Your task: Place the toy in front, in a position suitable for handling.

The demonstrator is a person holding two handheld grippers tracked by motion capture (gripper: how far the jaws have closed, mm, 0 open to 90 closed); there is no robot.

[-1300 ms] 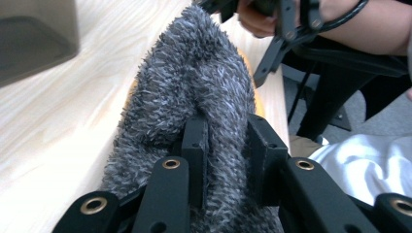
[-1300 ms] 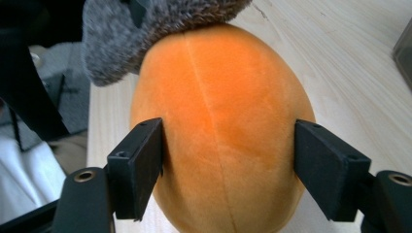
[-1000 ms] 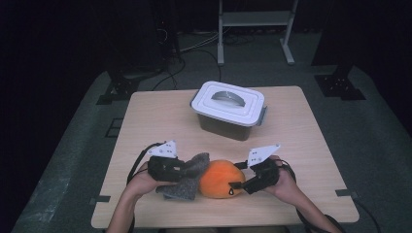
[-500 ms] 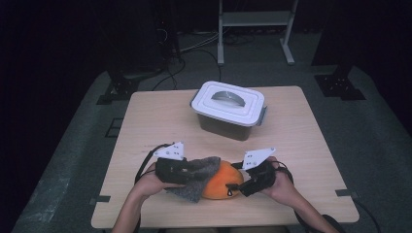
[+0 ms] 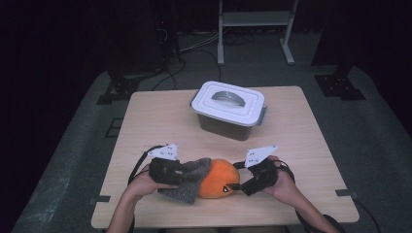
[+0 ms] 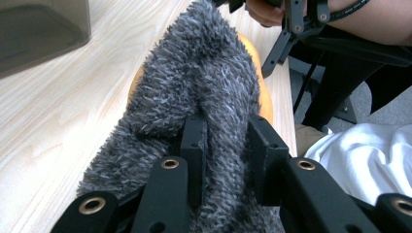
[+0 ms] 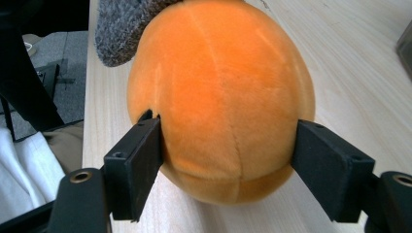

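Left gripper (image 6: pixel 226 160): clamped on the shaggy grey fabric cover (image 6: pixel 204 97), lower centre.
Right gripper (image 7: pixel 228 160): jaws just widened, pads flanking the round orange plush ball (image 7: pixel 218 97).
Meaning: ball seemingly being released.

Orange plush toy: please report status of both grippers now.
Left gripper shut on grey fuzzy cloth. Right gripper jaws just opening, flanking orange plush toy. Lidded container farther back, not in way.
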